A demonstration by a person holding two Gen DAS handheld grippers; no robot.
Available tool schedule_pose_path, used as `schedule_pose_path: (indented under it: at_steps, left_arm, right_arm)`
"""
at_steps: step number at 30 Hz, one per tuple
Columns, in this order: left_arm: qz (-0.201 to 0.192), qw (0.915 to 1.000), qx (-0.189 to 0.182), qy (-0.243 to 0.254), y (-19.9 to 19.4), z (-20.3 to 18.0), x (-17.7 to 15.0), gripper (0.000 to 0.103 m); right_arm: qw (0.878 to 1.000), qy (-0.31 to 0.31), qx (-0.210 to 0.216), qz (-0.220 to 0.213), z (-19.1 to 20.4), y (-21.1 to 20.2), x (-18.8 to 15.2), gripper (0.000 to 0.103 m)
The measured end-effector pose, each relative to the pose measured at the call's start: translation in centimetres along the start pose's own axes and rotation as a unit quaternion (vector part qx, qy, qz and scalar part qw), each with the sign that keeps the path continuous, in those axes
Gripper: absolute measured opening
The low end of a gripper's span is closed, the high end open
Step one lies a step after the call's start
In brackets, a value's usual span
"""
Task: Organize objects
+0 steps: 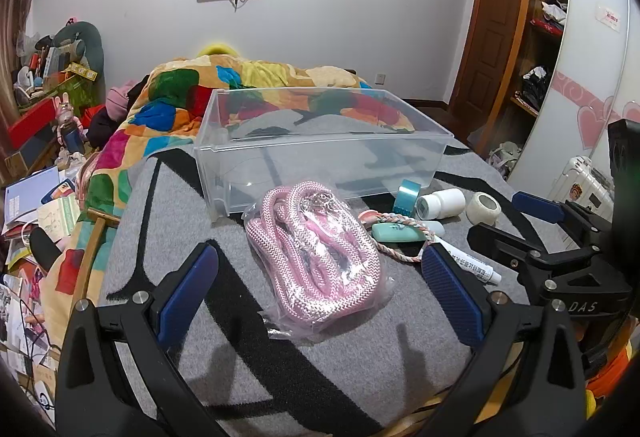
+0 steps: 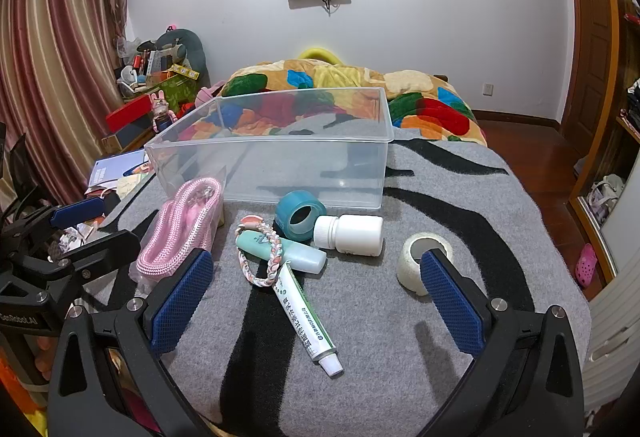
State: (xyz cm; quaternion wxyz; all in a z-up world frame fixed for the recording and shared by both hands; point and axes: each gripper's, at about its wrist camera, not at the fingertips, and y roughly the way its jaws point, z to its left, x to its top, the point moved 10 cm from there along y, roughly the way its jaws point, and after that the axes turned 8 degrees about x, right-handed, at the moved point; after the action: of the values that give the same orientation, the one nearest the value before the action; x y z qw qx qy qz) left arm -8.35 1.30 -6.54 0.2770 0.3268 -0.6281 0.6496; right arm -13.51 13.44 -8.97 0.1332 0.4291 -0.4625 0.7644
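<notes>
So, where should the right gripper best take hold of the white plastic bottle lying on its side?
Probably across the wide body of the white plastic bottle, from above; it lies lengthwise, cap near the teal tape roll, so body sides are freer.

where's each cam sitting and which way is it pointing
Left wrist: on the left gripper, facing forward over the grey blanket at the bagged pink rope and clear bin; its own blue fingers show, open, and the right gripper at the right edge.
Right wrist: on the right gripper, facing the ointment tube, white bottle and white tape roll; its own open fingers show, and the left gripper at left.
Shared: bin, rope, bottle, tube, both tape rolls, wall screens.
</notes>
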Motion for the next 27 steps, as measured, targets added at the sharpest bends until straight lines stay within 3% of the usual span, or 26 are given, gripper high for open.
schedule_pose_path:
  at_steps: [27]
  left_arm:
    - [0.002,1.0000,-0.002,-0.003,-0.07,-0.04,-0.13,0.103]
  right_arm:
    - [1.000,0.002,0.002,0.000,0.18,-0.19,-0.09,0.103]
